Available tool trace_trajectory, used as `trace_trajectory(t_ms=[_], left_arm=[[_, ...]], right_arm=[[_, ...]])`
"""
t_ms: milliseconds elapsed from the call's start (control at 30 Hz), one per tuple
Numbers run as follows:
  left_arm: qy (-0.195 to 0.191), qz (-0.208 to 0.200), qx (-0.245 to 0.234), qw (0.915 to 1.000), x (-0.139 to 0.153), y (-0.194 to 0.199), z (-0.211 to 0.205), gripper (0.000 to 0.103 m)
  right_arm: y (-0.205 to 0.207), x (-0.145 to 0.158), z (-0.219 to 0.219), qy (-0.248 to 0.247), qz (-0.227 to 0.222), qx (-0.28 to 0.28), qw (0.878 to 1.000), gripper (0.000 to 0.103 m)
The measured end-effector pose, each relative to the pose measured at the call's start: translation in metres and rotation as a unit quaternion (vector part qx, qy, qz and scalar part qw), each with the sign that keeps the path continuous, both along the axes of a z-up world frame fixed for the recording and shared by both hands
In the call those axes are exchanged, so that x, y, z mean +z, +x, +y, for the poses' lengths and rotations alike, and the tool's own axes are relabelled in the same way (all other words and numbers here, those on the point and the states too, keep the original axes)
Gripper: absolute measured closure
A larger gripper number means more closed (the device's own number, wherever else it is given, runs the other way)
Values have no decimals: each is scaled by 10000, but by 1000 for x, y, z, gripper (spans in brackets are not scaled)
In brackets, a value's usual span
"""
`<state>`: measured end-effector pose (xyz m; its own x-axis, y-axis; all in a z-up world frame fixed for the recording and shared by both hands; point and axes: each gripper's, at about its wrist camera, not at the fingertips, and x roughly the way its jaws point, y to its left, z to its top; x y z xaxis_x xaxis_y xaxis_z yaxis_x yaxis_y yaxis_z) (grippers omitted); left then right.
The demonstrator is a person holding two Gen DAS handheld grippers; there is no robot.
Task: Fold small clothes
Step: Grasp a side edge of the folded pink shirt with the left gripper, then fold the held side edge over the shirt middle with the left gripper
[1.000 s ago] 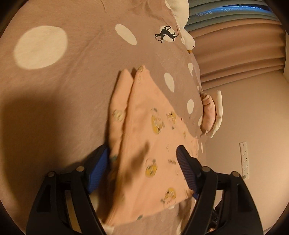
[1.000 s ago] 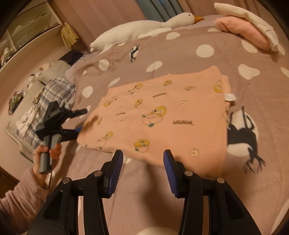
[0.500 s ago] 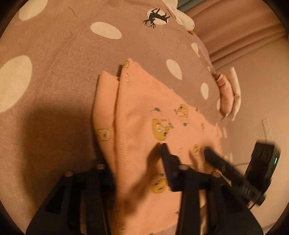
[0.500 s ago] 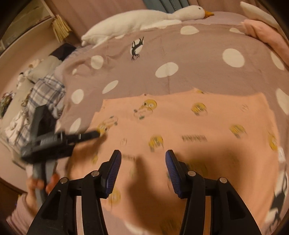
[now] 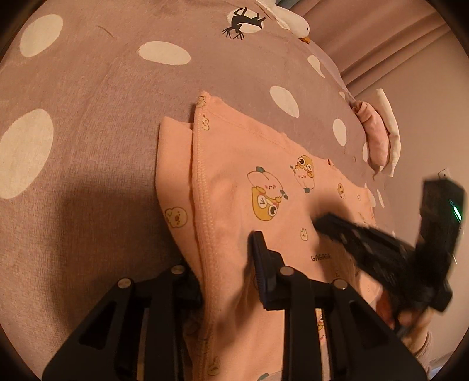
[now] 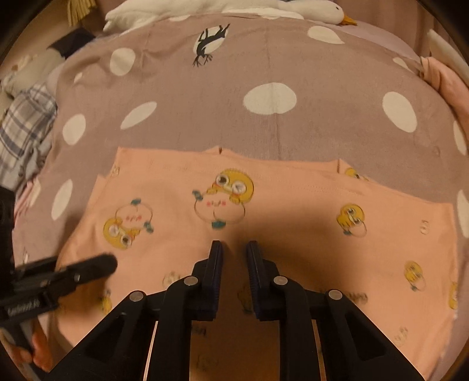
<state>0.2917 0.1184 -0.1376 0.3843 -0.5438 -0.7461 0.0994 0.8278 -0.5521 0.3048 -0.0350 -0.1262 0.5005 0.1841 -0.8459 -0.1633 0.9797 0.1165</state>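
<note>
One peach garment lies folded on the bed, mid-blanket, with lots of bare spotted cover past its far edge and to its left. Left tool is clamped on the garment's near hemmed edge, cloth bunched between the pads. Right tool sits over the middle of the cloth, jaws closing with a narrow gap and a small fold of cloth between them; can't tell if the pads press it yet. One goose plush lies at the far edge, and one pink-and-white folded stack at the right edge.
</note>
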Motion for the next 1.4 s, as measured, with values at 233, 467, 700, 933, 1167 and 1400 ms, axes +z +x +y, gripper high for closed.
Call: trace_trajectory(t_ms=[233,467,700,933,1167,1400], left_arm=[[-63,84,86,9999,1,1,1,76],[-193,217,213,9994,2,3,4,77],[-156,58,374,9992,25,-6,1,94],[160,-450,34,9989,68,-15,-37,95],[416,-672,-649,9948,94,-17,-110,94],[428,-239,-1054,9932,72,-11,-175,84]], right_arm=[[-70,-10,3,-58,147,499,9986,84],[-121,-13,-4,263,353,819,9957,84],[-137,-3,-35,1124,187,641,9914,83],[-112,3,-64,1812,-142,131,9833,83],[-100,1,-115,2530,-335,-684,9645,83],[-106,-17,-165,3028,-236,-1281,9441,83]])
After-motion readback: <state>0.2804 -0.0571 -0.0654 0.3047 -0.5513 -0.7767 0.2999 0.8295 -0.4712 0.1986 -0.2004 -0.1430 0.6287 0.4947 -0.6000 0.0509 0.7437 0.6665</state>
